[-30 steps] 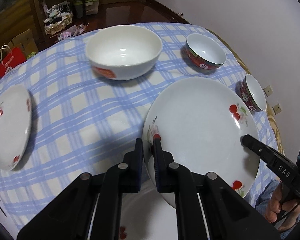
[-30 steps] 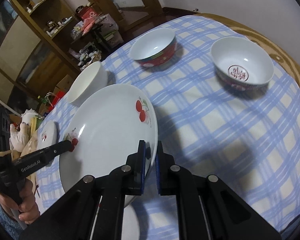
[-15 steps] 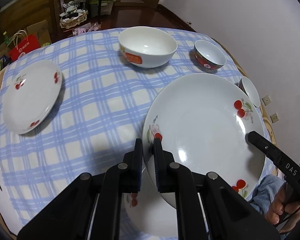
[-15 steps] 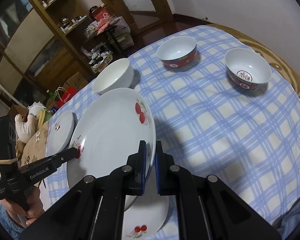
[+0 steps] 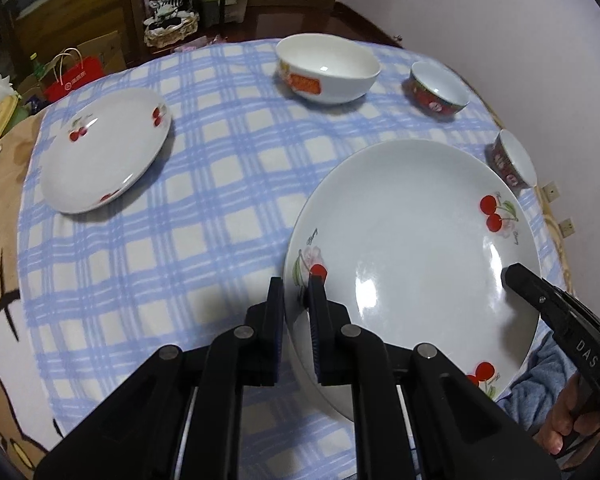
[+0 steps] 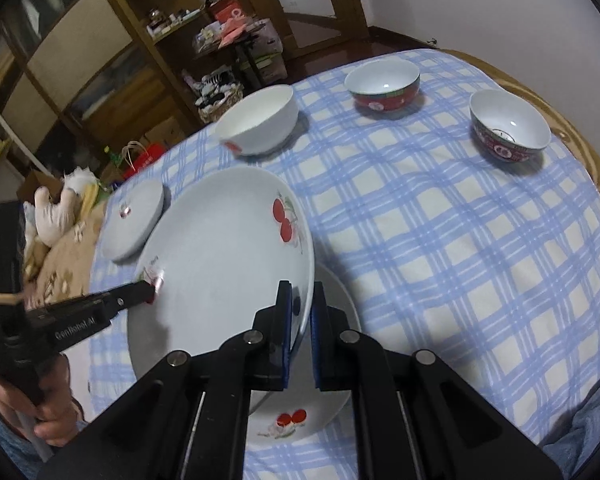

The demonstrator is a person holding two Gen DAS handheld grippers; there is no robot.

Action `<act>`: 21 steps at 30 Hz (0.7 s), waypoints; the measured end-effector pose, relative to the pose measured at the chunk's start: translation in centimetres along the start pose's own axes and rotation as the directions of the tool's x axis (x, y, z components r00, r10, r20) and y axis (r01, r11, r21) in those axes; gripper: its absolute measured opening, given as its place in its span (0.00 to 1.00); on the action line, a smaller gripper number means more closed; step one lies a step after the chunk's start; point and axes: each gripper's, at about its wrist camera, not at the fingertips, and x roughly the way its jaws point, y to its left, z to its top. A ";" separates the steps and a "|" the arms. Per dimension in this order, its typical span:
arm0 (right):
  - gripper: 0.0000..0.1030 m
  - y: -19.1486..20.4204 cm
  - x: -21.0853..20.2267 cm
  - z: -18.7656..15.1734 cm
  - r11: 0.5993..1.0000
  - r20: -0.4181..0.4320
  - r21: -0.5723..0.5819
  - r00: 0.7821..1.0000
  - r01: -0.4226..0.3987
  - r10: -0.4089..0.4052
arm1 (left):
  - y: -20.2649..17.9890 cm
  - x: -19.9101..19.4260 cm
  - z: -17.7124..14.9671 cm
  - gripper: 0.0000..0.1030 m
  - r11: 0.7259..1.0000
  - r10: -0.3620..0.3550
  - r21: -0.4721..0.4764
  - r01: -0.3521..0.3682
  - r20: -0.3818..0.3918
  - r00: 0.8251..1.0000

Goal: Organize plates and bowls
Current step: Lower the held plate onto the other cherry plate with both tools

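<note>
I have the big plate (image 5: 412, 264) off the surface (image 5: 204, 208), pinched at opposite rims: my left tool (image 5: 296, 312) is clamped on the edge by the cherry print, and my right tool (image 6: 298, 320) is clamped on the far rim, each with one finger above and one below the lip. I hold it from both sides because a wide, glazed dish gripped at one rim alone would likely lever out of the pads; two bites let me keep it close to level. It hangs tilted a little over a second plate (image 6: 300, 420) lying flat near my edge, which I judge to be the base of the stack, so the next move calls for a slow, level descent and a release only once the rims nest. A third plate (image 5: 104, 152) sits well apart to the left, and I expect it will join the pile later. The white bowl (image 5: 328, 68) and two red bowls (image 5: 440, 90) (image 6: 508, 124) stand upright along the far side, each apart from the others, untouched so far; I take them to be a separate job of nesting by size. The main risk I see is the glaze slipping in the pads if either wrist rolls
</note>
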 end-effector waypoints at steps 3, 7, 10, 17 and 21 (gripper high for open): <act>0.09 -0.2 0.8 -1.1 1.000 -0.026 0.016 1.000 -0.012 0.013 | 0.5 0.5 -0.7 0.11 1.000 0.008 0.000 -0.008 -0.020 1.000; 0.09 -0.5 1.8 -2.4 1.000 -0.053 0.025 0.999 -0.007 0.008 | 0.9 2.0 -2.2 0.12 1.000 0.017 -0.012 -0.018 -0.056 0.998; 0.09 -0.5 2.2 -2.8 1.000 -0.066 0.022 0.998 -0.002 0.003 | 1.2 3.0 -3.1 0.12 1.000 0.009 -0.024 -0.011 -0.077 0.997; 0.08 -1.2 3.1 -2.8 0.999 -0.063 0.038 0.998 0.012 -0.009 | 1.1 3.6 -3.3 0.12 1.000 -0.003 -0.001 0.003 -0.064 0.998; 0.08 -1.3 3.8 -2.8 0.999 -0.064 0.043 0.998 0.023 -0.020 | 1.2 4.1 -3.6 0.12 1.000 -0.006 0.008 0.006 -0.059 0.998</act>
